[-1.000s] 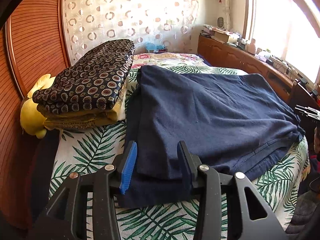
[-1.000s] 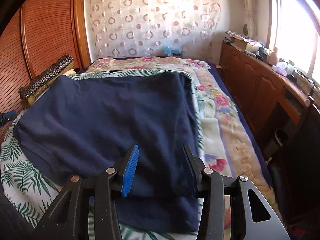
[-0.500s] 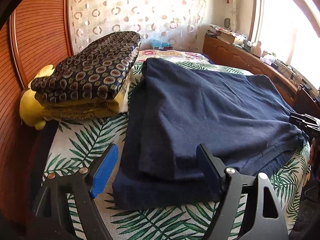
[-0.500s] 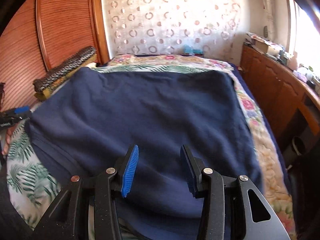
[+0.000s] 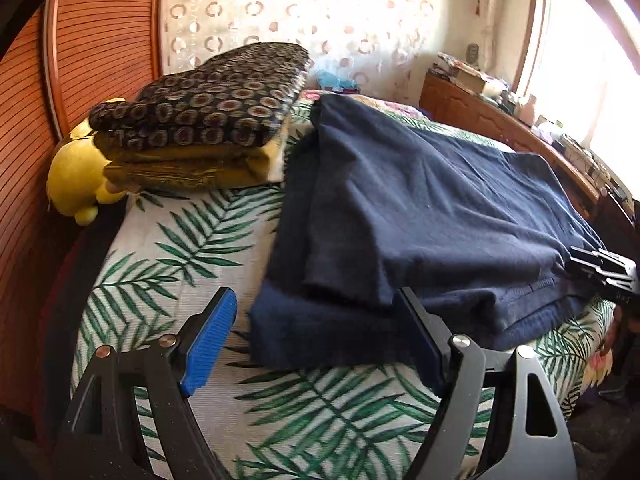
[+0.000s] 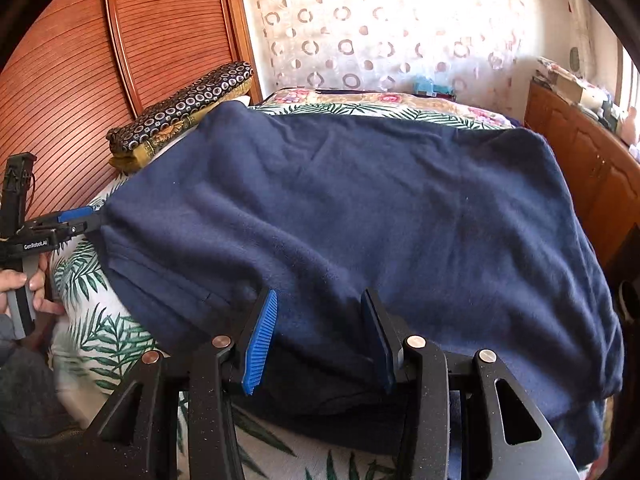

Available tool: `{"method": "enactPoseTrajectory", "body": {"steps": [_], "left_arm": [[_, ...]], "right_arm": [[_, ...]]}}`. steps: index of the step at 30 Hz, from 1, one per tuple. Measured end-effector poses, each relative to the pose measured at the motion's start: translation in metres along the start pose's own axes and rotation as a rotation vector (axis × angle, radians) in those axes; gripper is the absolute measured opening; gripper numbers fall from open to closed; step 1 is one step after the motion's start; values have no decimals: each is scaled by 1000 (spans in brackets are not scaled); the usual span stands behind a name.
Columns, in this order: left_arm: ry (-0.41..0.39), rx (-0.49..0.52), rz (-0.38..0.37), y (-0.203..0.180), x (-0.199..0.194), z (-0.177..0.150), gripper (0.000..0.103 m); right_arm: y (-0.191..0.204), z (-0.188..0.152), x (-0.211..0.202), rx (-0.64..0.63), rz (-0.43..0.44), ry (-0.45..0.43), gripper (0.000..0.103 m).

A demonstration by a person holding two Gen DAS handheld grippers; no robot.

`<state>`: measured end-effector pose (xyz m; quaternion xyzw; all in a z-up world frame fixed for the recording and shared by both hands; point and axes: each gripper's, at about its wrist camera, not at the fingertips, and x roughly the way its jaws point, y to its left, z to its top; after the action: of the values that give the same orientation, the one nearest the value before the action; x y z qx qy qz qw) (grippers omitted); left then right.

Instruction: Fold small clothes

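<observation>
- The left gripper has its fingers wide apart. They have just been opening. A corner of the dark blue cloth lies between them, but the fingers do not press it.
- The right gripper has its fingers partly apart over the near edge of the cloth. I cannot tell if they pinch it.
- The cloth lies folded flat on the bed, which has a green leaf sheet.
- A hand holds the left gripper's handle.
- Beside the cloth sits a stack of folded blankets, with a yellow soft toy next to it.
</observation>
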<state>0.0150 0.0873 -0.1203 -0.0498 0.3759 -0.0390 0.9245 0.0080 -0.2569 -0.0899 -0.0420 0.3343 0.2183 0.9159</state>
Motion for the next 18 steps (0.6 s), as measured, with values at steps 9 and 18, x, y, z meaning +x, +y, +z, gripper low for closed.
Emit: {"method": "enactPoseTrajectory", "body": {"steps": [9,18], "left_arm": [[-54,-50,92,25,1,-2,81],[-82,-115,154,59,4,-6,77]], "right_arm": [[1,-17,-11,48,29,-69,47],[5,-27,-9,38,26,-102,47]]}}
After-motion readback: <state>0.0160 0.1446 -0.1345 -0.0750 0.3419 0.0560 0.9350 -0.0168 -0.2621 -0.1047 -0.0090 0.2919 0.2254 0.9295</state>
